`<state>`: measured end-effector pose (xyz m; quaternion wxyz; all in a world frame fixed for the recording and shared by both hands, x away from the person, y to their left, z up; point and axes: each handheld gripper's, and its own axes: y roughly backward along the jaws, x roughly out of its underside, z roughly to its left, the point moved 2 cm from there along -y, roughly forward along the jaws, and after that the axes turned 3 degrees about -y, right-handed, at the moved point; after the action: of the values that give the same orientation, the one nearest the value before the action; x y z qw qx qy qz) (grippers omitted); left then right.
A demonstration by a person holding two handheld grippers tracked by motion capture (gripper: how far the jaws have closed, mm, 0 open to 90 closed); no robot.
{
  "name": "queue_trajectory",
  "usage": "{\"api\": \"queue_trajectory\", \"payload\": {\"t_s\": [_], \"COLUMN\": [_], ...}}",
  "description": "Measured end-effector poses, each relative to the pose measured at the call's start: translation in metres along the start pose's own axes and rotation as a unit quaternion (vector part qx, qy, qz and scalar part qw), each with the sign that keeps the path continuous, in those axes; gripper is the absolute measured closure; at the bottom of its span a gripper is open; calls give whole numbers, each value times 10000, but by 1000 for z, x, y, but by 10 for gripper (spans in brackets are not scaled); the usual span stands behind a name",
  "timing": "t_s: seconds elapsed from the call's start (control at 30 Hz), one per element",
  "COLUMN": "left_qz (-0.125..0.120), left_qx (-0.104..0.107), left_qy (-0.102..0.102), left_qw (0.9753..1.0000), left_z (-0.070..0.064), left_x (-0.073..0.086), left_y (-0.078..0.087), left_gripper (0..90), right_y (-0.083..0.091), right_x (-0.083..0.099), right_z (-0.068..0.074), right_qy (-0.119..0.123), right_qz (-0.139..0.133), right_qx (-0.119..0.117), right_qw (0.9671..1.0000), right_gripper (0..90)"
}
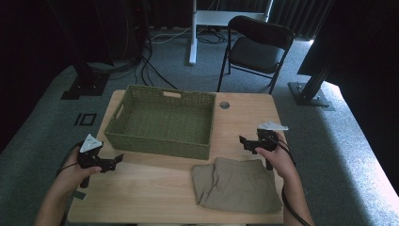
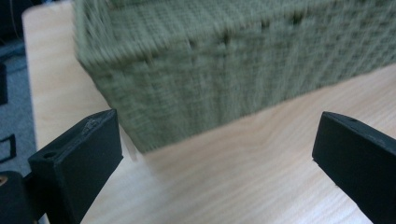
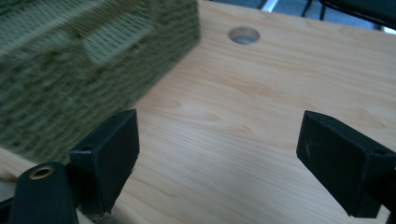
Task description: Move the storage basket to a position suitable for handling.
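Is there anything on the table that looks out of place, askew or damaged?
Nothing stands out. The green basket sits flat on the table, the folded tan garment lies neatly near the front edge, and both grippers, left and right, are open and hold nothing.

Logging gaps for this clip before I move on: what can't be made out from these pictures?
- Green woven basket: its weave is motion-blurred in both gripper views, and the frame edges cut it off.
- Folded khaki garment: in the high view, too small and folded to tell its type.
- Right gripper: the person's hand covers its handle in the high view.
- Left gripper: the grey plate hides part of its body there.
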<state>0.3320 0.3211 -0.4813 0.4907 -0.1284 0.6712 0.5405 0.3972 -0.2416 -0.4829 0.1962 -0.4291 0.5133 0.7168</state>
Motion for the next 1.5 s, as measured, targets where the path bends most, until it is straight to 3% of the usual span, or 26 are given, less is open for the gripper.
{"api": "queue_trajectory", "payload": {"t_s": [0.2, 0.43, 0.63, 0.73, 0.9, 1.07, 1.13, 1.27, 1.3, 1.4, 1.43, 1.5], "left_qz": [-154, -166, -112, -4, -25, -46, -58, -84, -102, -53, -31, 57], "left_qx": [10, -52, -250, -425, -331, -384, -462, -535, -583, -585, -594, -605], "left_qy": [-10, 32, 94, 27, 217, 353, 401, 525, 610, 623, 617, 643], "left_qw": [9999, 9998, 9996, 9991, 9992, 9986, 9981, 9972, 9964, 9963, 9963, 9961], "left_z": [11, 28, 45, 51, 59, 61, 63, 66, 67, 68, 67, 65], "left_x": [-19, -34, -41, -42, -43, -44, -44, -44, -44, -41, -40, -39], "left_y": [5, 1, -6, -11, -19, -26, -30, -36, -39, -45, -47, -50], "left_gripper": [24, 24, 24, 24, 24, 28, 77, 87, 155, 245, 245, 373], "right_y": [-1, -5, -10, -13, -22, -31, -35, -41, -43, -47, -47, -48], "right_x": [-11, -18, -23, -24, -27, -30, -30, -29, -28, -25, -25, -24], "right_z": [21, 39, 57, 67, 80, 93, 97, 103, 106, 112, 112, 114], "right_qy": [130, 189, 250, 283, 311, 379, 376, 379, 359, 379, 379, 354], "right_qz": [-79, -101, -135, -156, -150, -136, -111, -98, -103, -2, -2, 18], "right_qx": [-208, -347, -498, -574, -652, -712, -710, -675, -674, -544, -544, -534], "right_qw": [9997, 9992, 9984, 9978, 9973, 9966, 9967, 9970, 9970, 9978, 9978, 9979], "right_gripper": [129, 129, 129, 129, 130, 135, 135, 146, 155, 302, 302, 339]}}
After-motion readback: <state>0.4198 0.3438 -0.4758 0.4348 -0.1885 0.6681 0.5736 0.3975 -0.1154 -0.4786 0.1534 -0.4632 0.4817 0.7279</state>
